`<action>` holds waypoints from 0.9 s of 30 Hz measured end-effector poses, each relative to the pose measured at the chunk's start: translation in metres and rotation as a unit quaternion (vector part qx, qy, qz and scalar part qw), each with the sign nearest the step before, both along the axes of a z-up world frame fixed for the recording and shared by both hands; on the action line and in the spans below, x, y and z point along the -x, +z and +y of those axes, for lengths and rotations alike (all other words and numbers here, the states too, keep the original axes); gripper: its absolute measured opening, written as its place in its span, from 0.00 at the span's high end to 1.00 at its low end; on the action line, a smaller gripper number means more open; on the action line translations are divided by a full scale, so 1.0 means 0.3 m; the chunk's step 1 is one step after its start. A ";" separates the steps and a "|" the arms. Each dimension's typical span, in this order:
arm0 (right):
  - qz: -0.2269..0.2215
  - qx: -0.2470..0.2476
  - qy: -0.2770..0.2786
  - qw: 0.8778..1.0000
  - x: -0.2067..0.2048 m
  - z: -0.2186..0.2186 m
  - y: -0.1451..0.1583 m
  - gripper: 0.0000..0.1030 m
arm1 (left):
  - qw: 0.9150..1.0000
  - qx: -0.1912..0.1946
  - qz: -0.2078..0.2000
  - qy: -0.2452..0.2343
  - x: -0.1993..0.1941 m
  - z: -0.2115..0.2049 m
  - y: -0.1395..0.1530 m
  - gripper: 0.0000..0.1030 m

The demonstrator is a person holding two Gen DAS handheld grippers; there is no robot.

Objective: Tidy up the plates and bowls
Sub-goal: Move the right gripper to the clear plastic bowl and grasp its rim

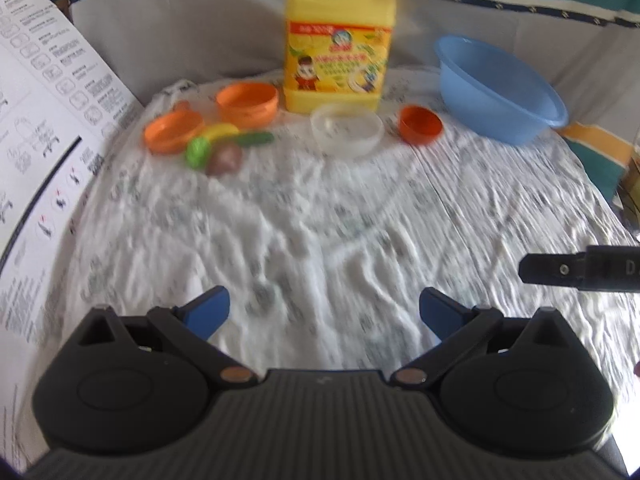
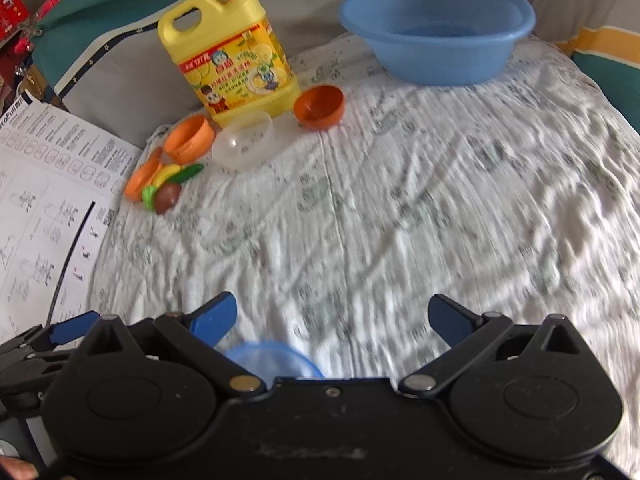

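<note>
- The blue basin (image 2: 438, 26) sits far right on the cloth (image 2: 400, 208).
- Clear bowl (image 2: 243, 145), orange bowl (image 2: 319, 107) and orange plate (image 1: 173, 131) cluster around the yellow bottle (image 2: 234, 64).
- My left claw (image 1: 324, 312) and right claw (image 2: 333, 316) gape wide, empty.

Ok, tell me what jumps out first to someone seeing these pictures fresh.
The tall yellow detergent jug with its orange pump stands at the back of the rumpled printed cloth, and the big blue basin sits to its right. Small orange bowls, a clear bowl and toy fruit cluster in front of the jug, while both grippers, left and right, are open and empty.
</note>
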State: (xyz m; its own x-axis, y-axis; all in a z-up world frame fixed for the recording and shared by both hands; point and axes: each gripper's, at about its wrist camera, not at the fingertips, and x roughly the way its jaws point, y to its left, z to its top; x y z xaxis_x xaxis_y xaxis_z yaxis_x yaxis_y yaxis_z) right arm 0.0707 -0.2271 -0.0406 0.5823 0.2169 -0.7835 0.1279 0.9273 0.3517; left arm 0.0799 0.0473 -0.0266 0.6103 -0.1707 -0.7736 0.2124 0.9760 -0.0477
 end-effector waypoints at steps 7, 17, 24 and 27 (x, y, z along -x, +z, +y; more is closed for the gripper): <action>-0.012 -0.020 -0.002 1.000 -0.160 0.018 0.035 0.00 | 1.000 -0.006 -0.021 0.010 -0.182 0.011 0.027 0.00; -0.009 -0.049 0.000 0.999 -0.439 0.076 0.029 0.02 | 0.999 0.009 -0.024 0.030 -0.446 -0.017 -0.005 0.00; 0.005 -0.055 0.006 0.998 -0.618 0.111 -0.024 0.22 | 0.999 0.017 -0.009 0.031 -0.588 -0.062 -0.078 0.03; 0.014 -0.067 0.009 0.998 -0.681 0.122 -0.053 0.36 | 0.999 0.020 -0.002 0.026 -0.638 -0.079 -0.107 0.09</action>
State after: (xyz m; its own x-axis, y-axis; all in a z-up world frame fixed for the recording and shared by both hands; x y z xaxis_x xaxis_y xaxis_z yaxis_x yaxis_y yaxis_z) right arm 0.2749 -0.1906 -0.0565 0.5556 0.3315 -0.7625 0.1223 0.8745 0.4693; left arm 0.2713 0.0235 -0.0586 0.6224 -0.1690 -0.7643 0.1615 0.9831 -0.0858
